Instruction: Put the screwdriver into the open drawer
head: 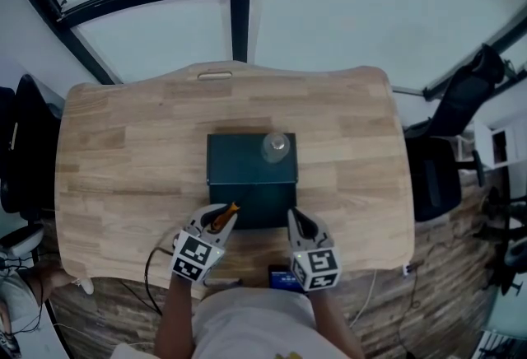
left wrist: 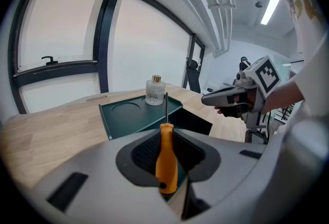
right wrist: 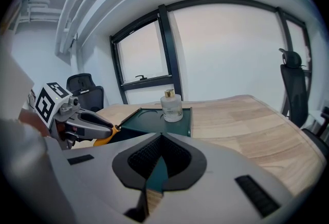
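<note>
- The left gripper (head: 217, 221) has its fingers clamped on the orange-handled steel screwdriver (left wrist: 166, 159), held at the 8 o'clock corner of the open drawer (head: 262, 207).
- The drawer juts from the 6 o'clock side of the dark green box (head: 243, 164) on the pale wooden surface (head: 123, 143).
- The right gripper (head: 299, 222) is at 4 o'clock, fingers closed, empty.
- Judged remaining: lowering the tool in and releasing it.

Count: 1 screwdriver (left wrist: 166, 159), 1 drawer unit (head: 249, 160), 1 glass bottle (head: 276, 146), 1 worktop (head: 123, 151), 2 office chairs (head: 25, 143) (head: 461, 94), left hand-held gripper (head: 222, 216) plus right hand-held gripper (head: 296, 219) = 2.
</note>
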The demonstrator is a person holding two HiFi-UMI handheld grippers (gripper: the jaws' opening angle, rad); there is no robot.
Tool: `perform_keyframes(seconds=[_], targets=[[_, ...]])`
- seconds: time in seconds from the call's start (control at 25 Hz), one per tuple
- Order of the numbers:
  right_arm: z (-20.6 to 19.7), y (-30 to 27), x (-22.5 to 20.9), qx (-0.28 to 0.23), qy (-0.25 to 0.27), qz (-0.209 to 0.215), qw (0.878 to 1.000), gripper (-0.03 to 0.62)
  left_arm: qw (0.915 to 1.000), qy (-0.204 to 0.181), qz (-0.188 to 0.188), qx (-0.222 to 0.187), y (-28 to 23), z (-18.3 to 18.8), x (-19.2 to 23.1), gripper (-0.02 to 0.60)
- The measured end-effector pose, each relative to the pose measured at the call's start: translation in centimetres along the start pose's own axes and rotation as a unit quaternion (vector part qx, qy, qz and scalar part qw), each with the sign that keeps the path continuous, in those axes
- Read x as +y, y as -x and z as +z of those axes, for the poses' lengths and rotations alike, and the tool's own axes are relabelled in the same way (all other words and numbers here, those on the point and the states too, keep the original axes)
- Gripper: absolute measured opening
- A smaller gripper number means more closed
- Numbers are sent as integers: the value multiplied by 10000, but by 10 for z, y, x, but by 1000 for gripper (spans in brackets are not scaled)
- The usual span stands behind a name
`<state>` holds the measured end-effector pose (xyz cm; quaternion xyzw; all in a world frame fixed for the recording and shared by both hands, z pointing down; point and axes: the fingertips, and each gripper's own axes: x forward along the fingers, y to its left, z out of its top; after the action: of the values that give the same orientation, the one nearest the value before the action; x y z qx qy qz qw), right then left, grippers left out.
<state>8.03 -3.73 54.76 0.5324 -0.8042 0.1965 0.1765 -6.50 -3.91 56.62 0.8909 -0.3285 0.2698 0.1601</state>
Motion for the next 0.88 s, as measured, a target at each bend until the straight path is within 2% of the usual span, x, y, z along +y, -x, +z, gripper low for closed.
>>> perform_keyframes(seconds=[0.24, 0.88], targets=[[-3, -3, -2, -5, -9, 31, 10000, -3, 9999, 0, -89, 120, -5, -6, -2, 74], [-4, -9, -3, 205, -124, 13, 9997, -3, 9979, -298, -330, 471, -17, -19, -7, 74]])
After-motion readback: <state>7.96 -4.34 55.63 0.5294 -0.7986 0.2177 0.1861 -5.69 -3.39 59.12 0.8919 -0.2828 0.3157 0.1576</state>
